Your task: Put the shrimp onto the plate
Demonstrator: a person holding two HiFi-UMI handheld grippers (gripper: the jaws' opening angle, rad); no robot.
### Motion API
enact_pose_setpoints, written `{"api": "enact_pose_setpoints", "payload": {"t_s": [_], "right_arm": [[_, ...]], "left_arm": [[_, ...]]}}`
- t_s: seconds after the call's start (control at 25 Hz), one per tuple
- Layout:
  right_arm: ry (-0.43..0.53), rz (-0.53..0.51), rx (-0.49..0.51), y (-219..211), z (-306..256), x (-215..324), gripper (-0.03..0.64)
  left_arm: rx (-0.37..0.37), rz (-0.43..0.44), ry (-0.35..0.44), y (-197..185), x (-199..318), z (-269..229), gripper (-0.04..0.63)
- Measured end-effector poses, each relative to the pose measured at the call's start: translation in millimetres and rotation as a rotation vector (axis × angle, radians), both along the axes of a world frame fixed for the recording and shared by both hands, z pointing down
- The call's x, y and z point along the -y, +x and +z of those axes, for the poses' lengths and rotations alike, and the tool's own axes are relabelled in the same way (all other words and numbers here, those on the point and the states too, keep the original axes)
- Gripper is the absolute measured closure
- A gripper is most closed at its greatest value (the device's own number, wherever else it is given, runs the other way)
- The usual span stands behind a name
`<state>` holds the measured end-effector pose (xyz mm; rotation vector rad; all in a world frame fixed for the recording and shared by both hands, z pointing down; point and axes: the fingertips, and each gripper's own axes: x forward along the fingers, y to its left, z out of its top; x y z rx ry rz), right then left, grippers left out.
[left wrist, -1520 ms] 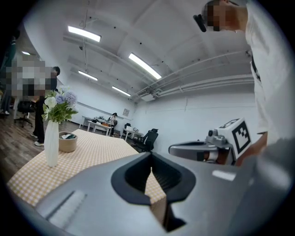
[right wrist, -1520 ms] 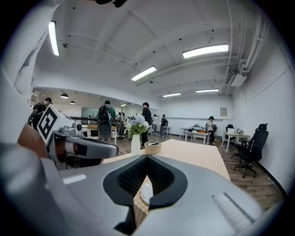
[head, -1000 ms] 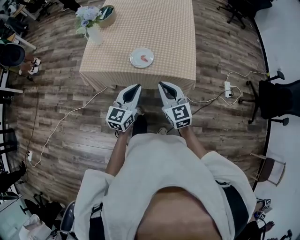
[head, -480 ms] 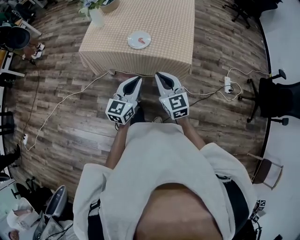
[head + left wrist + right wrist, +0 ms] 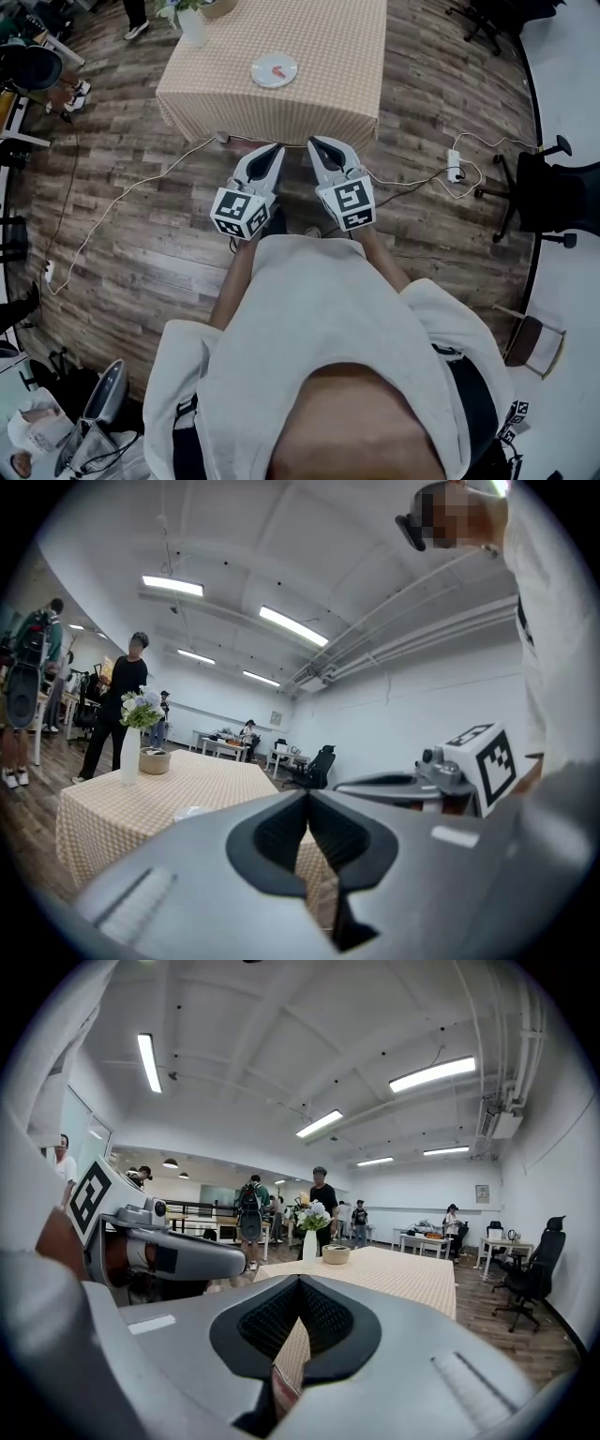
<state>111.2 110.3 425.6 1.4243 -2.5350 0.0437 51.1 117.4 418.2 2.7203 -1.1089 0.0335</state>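
The shrimp [image 5: 278, 68] already lies on the plate [image 5: 259, 75], so the task seems done; the left gripper [image 5: 275, 150] and right gripper [image 5: 315, 143] hang closed and empty, well short of the plate

Checked-cloth table [image 5: 328, 56] — on it a white plate [image 5: 259, 74], a flower vase [image 5: 192, 28], a small bowl [image 5: 218, 7].

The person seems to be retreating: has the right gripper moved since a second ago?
Yes. The right gripper has drawn back from the checked table; its gap to the plate has widened.
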Motion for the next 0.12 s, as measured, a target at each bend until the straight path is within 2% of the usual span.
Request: {"api": "enact_pose_setpoints", "payload": {"t_s": [0.12], "right_arm": [[0.003,-0.007,-0.009,1.8,-2.3,-3.5,0.620]], "left_arm": [[-0.011,-0.008,0.008,6.5,-1.7,-4.8,0.586]]}}
